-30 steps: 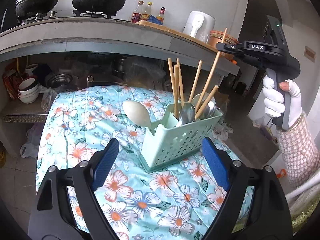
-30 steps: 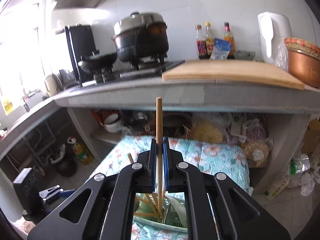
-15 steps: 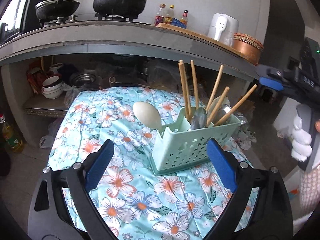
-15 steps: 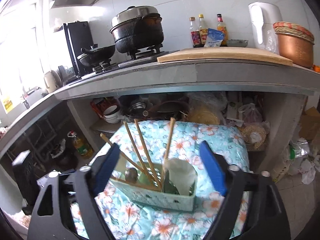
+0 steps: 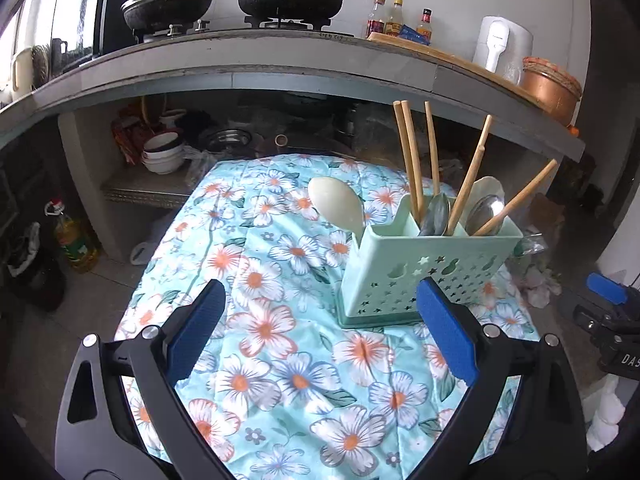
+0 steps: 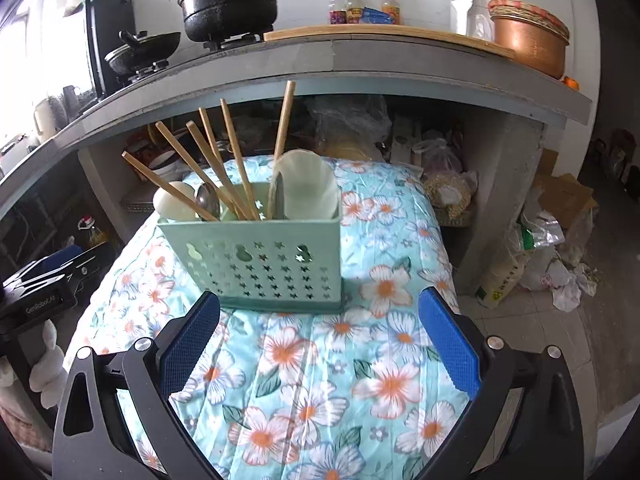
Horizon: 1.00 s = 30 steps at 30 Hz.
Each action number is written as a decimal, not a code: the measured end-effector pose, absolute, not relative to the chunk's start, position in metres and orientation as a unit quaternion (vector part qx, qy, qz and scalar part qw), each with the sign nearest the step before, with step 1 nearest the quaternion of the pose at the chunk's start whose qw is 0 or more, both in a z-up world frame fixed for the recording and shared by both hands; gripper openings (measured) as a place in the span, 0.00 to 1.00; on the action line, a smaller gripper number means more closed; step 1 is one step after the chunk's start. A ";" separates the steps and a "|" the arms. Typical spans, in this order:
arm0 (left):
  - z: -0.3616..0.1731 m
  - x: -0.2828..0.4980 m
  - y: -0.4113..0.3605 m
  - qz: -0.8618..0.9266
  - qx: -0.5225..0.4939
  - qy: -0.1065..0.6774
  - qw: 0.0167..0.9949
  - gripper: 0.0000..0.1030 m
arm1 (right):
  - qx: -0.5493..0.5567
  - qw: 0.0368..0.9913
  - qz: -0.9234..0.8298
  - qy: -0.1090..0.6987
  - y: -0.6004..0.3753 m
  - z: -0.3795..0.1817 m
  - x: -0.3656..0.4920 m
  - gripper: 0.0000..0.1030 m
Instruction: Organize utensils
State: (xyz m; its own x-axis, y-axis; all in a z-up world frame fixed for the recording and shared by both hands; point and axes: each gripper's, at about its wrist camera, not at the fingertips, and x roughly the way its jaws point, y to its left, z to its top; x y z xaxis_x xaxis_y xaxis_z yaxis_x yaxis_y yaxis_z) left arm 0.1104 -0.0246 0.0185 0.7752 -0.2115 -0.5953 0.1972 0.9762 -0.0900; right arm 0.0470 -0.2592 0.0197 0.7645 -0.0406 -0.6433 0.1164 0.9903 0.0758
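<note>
A mint-green perforated caddy [image 5: 424, 264] [image 6: 256, 256] stands on the floral tablecloth [image 5: 260, 320] [image 6: 360, 360]. Several wooden chopsticks [image 5: 468, 188] [image 6: 236, 164] lean in it, along with metal spoons [image 5: 436, 216] [image 6: 207, 200] and a white ladle [image 6: 308, 188]. A white spoon [image 5: 336, 204] [image 6: 176, 200] pokes up at one end. My left gripper [image 5: 320, 290] is open and empty, short of the caddy, which sits to its right. My right gripper [image 6: 320, 298] is open and empty too, just in front of the caddy's long side.
A concrete counter [image 6: 360, 56] overhangs the far side of the table, carrying pots, sauce bottles, a white kettle and a copper bowl [image 6: 528, 44]. Bowls [image 5: 164, 156] sit on the shelf under it. Bags [image 6: 552, 256] litter the floor to the right.
My right gripper let go of the chopstick, opened wide and sank back toward the table; the stick now stands in the caddy. The left view swung left, and its jaws spread slightly.
</note>
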 end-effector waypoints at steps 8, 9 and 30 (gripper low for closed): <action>0.020 0.090 -0.021 -0.036 -0.009 0.315 0.948 0.90 | 0.056 0.936 -0.069 0.341 -0.265 0.016 0.028 0.94; 0.021 0.088 -0.021 -0.031 -0.008 0.316 0.948 0.90 | 0.053 0.936 -0.073 0.339 -0.265 0.017 0.026 0.94; 0.041 0.049 0.010 0.030 0.003 0.304 0.952 0.90 | 0.056 0.946 -0.091 0.306 -0.268 0.035 -0.001 0.94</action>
